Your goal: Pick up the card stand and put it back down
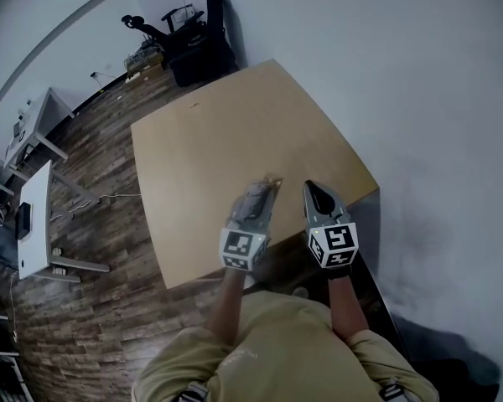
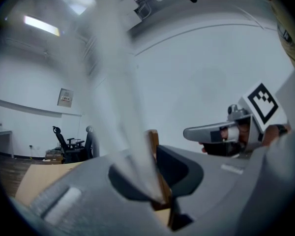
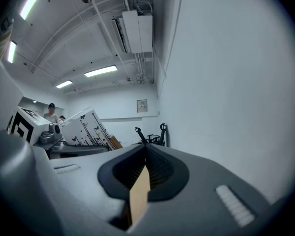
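- The left gripper [image 1: 260, 195] is clamped on the card stand [image 1: 272, 182] over the near right part of the table [image 1: 201, 141], at about 5 o'clock from the tabletop's centre.
- Its own view shows the jaws pinched narrow on the wooden base [image 2: 154, 149]. The printed see-through panel [image 2: 123, 107] rises out of them towards 11 o'clock, blurred by closeness.
- The right gripper [image 1: 308, 185] hangs just beside it at 3 o'clock. Its jaws are together with nothing between them.
- The stand appears to be off the tabletop, so the lift looks done and the set-down is left.
- To finish well, keep the pinch firm on the base and hold the panel steady. Lower it straight so the base lands flat, well in from the table edge at 5 o'clock. Open the jaws only once it rests, with the empty gripper kept clear.
- In the head view the stand's long axis runs roughly from 7 to 1 o'clock, in line with the gripper. The wooden edge lies at the far 1 o'clock end.
- From the right gripper view the panel leans, with its top towards 10 o'clock.
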Action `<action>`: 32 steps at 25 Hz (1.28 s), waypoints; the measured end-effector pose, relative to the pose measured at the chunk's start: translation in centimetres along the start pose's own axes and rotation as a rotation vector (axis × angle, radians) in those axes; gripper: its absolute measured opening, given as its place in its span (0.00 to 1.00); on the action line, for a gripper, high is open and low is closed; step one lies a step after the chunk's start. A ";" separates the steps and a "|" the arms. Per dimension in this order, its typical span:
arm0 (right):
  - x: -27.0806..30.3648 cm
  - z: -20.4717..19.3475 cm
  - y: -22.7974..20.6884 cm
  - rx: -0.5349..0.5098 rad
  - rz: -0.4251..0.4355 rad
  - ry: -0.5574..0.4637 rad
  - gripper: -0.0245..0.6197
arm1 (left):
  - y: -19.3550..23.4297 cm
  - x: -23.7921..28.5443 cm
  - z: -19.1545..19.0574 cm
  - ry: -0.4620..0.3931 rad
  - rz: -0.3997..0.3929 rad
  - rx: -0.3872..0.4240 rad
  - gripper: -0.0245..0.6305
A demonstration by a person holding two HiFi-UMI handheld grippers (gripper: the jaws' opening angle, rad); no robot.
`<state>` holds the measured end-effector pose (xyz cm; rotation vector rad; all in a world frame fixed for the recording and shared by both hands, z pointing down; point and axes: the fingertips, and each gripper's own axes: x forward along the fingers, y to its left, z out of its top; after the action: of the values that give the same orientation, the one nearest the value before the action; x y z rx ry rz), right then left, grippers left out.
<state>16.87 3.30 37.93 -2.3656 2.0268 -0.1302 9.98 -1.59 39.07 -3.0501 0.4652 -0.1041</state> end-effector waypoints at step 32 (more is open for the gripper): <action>23.8 -7.5 32.3 -0.038 0.408 0.206 0.04 | 34.6 -21.0 -10.0 0.132 0.393 -0.210 0.09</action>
<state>-11.95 -24.96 44.18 -1.9724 2.5776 -0.3387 -20.97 -28.68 45.63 -3.0881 1.1397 -0.2534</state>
